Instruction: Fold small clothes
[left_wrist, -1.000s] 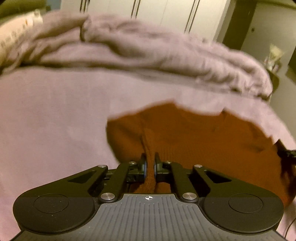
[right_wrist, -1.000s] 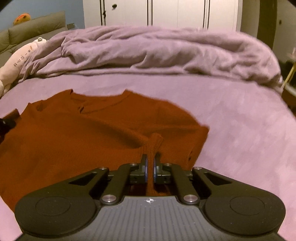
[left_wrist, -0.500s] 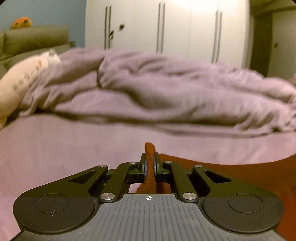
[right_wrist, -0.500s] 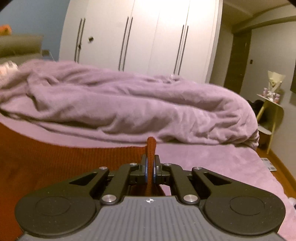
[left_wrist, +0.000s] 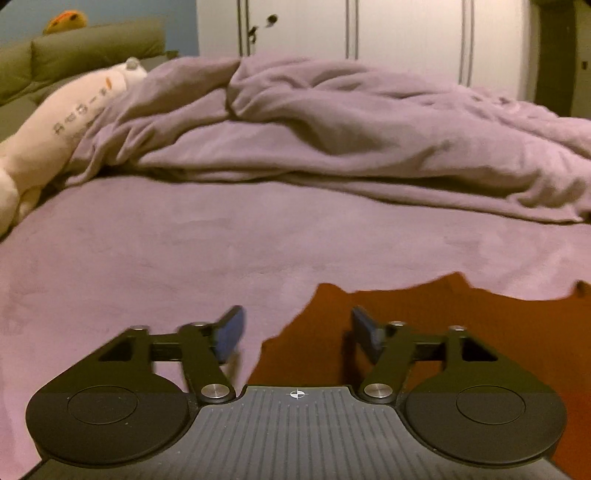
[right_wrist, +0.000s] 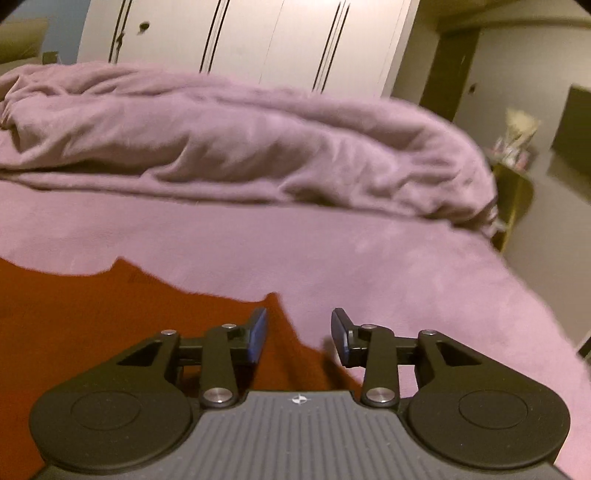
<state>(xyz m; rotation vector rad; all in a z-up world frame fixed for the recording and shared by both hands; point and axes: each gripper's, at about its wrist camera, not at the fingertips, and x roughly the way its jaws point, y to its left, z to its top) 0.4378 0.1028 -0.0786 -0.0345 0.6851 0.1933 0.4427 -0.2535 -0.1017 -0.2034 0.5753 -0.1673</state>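
Two wrist views across a bed (left_wrist: 184, 258) in dim, warm light.

Left view: left claw (left_wrist: 295, 330) low over the bed, jaws wide apart and opening, blue pads (left_wrist: 231, 332) clear of any cloth, gripping nothing. Rust-red garment (left_wrist: 424, 325) flat on the lilac sheet, beneath and to the right of the claw; ragged left edge running between the two pads, so left pad over bare sheet, right pad over cloth. Ahead of the claw, bare sheet, then a rumpled lilac duvet (left_wrist: 351, 129). Far left, a cream plush toy (left_wrist: 55, 136) against a green sofa (left_wrist: 74, 55). White wardrobe (left_wrist: 406, 40) beyond.

Right view, somewhat blurred: right claw (right_wrist: 299, 336) partly parted, jaws opening, nothing pinched between pads (right_wrist: 258, 334). Same garment (right_wrist: 92, 325) beneath and to the left of the claw, a pointed corner just ahead of the left pad; right pad over bare sheet. Duvet (right_wrist: 240, 140) ahead, wardrobe (right_wrist: 258, 37) behind, a small yellow side table (right_wrist: 513, 192) far right.
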